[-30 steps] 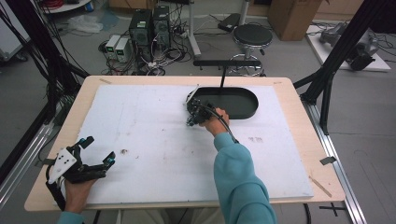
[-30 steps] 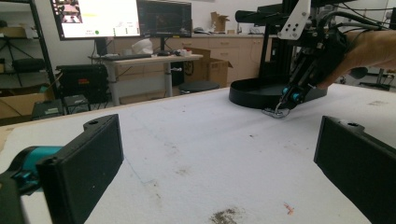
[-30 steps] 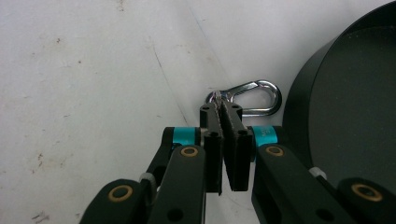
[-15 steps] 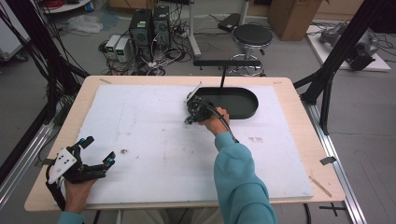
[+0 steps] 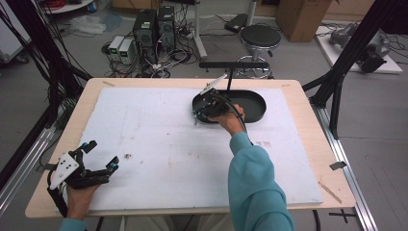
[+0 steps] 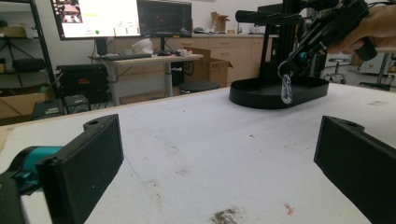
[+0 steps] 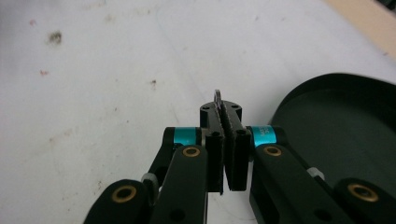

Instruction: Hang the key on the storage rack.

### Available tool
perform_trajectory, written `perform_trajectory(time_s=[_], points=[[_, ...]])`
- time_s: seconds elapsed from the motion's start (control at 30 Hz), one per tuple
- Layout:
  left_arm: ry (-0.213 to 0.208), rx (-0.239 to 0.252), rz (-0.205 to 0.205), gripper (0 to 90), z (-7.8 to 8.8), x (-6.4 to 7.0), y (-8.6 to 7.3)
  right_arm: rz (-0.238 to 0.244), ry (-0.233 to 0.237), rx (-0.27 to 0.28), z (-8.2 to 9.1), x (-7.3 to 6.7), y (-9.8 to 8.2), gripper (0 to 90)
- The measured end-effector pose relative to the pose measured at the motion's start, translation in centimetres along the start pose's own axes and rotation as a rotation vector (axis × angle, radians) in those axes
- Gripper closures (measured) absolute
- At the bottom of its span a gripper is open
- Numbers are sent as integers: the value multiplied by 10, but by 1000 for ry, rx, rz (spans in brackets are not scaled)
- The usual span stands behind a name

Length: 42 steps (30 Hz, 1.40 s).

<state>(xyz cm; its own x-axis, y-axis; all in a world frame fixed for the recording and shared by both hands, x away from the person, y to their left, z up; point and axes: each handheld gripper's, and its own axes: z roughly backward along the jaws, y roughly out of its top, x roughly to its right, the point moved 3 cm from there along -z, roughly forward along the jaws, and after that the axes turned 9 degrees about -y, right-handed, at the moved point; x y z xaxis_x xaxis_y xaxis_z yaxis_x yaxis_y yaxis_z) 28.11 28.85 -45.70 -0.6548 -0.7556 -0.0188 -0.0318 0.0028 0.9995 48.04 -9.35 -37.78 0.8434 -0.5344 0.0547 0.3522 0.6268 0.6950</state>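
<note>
Two grippers: the right gripper is clenched on a small metal clip beside the black tray, while the left gripper rests released.

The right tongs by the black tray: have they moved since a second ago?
Yes. The right tongs, shut on a small metal clip, have lifted slightly at the black tray's left end.

Legible text, labels, brands, numbers, signs: none showing. The two monitors at the far left of the left gripper view are displaying a bright window and a dark one, their contents too small to read. The faint marks on the white table cover, near right of centre in the high view, are staying too blurred to make out.
</note>
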Motion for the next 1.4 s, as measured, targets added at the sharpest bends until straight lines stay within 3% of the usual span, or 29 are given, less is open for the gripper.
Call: perform_trajectory(time_s=[0.17, 0.63, 0.83, 1.2, 1.4], points=[[0, 2, 1, 18, 0, 0, 0, -16, -10, 61, 19, 10, 3, 890], [0, 1, 1, 18, 0, 0, 0, -35, -79, 145, 68, 40, 21, 890], [0, 5, 1, 18, 0, 0, 0, -43, -106, 164, 82, 53, 26, 889], [1, 5, 1, 18, 0, 0, 0, -66, -155, 151, 107, 76, 34, 889], [-1, 3, 2, 18, 0, 0, 0, -51, -181, 150, 118, 84, 43, 889]])
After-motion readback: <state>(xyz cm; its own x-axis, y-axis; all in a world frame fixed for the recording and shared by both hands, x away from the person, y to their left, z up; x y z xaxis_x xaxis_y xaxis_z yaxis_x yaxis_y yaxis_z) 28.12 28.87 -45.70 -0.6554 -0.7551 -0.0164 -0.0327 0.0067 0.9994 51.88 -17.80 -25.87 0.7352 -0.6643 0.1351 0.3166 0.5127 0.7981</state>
